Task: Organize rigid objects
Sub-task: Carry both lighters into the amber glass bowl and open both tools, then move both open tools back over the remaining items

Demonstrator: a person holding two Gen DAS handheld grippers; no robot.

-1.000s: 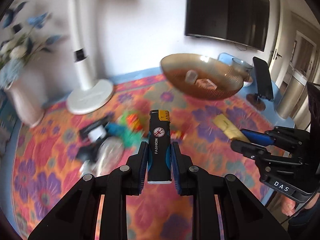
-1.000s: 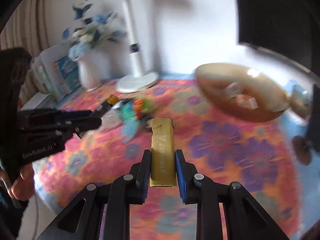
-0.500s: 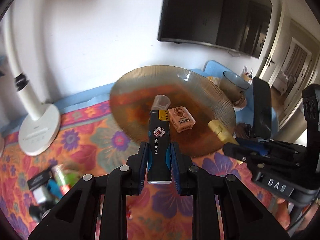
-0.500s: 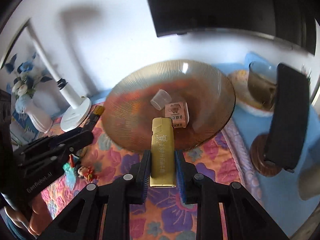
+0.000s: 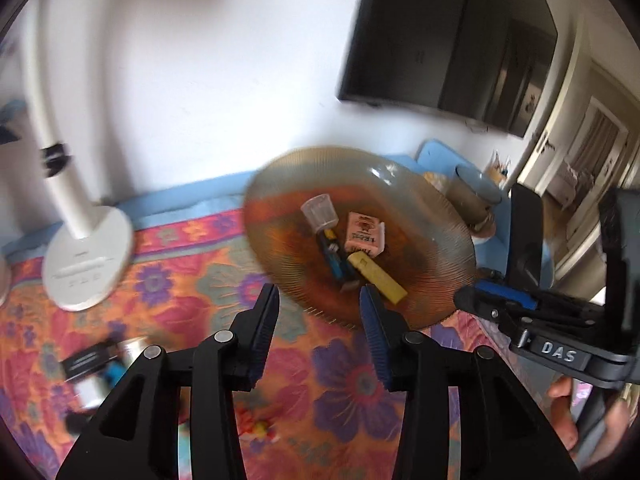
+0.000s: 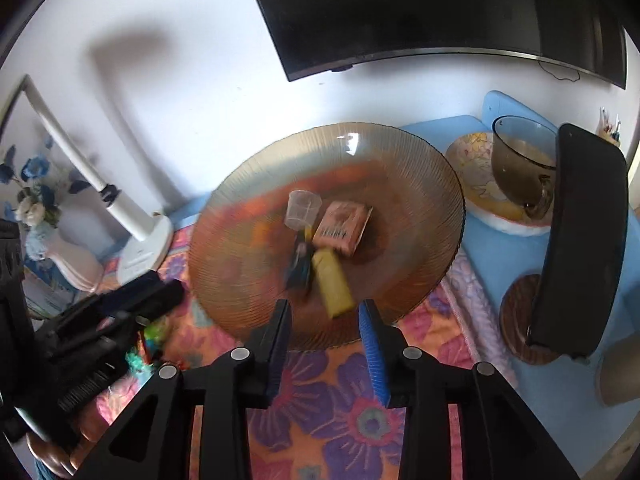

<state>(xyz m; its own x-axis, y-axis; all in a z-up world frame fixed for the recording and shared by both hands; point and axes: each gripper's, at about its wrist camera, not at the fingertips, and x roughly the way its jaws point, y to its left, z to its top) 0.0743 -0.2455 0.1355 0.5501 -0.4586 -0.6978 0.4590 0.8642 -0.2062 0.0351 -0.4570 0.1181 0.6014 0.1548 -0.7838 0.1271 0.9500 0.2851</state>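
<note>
A ribbed amber glass plate (image 5: 432, 236) (image 6: 248, 208) holds a black-blue lighter (image 5: 335, 258) (image 6: 301, 264), a yellow lighter (image 5: 376, 278) (image 6: 332, 284), a small clear cup (image 5: 319, 213) (image 6: 302, 208) and a pink box (image 5: 365, 234) (image 6: 342, 228). My left gripper (image 5: 319, 308) is open and empty, just in front of the plate's near rim. My right gripper (image 6: 325, 320) is open and empty at the plate's near edge. Each gripper shows in the other's view, the right one (image 5: 520, 304) and the left one (image 6: 120, 304).
A white lamp base (image 5: 86, 256) (image 6: 146, 254) stands at the left on the floral cloth (image 5: 344, 380). Small toys and a dark item (image 5: 90, 360) lie at the lower left. A glass mug (image 6: 520, 164) on a saucer and a black phone on a stand (image 6: 576, 240) are at the right.
Both grippers have opened and let go of their lighters, which now lie on the amber plate beside the cup and pink box. Both grippers have drawn back slightly from the plate.
</note>
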